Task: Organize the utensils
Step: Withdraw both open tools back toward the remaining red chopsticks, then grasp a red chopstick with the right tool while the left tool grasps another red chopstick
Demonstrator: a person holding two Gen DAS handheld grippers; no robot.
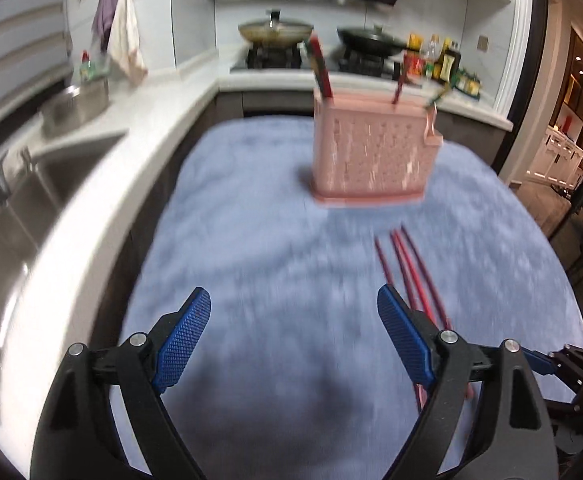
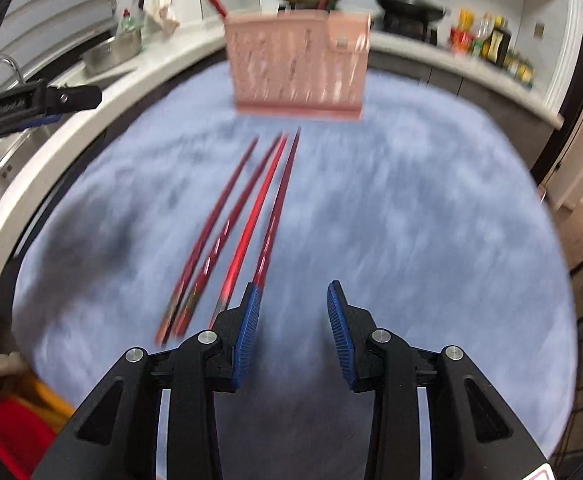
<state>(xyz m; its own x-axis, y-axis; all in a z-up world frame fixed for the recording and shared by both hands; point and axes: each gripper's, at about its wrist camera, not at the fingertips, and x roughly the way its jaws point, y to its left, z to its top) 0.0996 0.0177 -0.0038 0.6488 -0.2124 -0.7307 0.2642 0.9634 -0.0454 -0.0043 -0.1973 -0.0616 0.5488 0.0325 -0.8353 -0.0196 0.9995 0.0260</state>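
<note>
- Four red chopsticks (image 2: 247, 216) lie mid-bench on the blue cloth (image 2: 431, 220), before the pink holder (image 2: 297, 68) near the far edge.
- Right gripper (image 2: 291, 300) and left gripper (image 1: 293, 312): jaws apart, empty.
- Likely next: right gripper shifts left, pinches one chopstick.

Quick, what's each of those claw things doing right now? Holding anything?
Left gripper: open, holding nothing.
Right gripper: open, holding nothing; the red chopsticks lie on the blue cloth.

chopsticks (image 2: 247, 216) motion-blurred, pink holder (image 2: 297, 66) smeared
</note>
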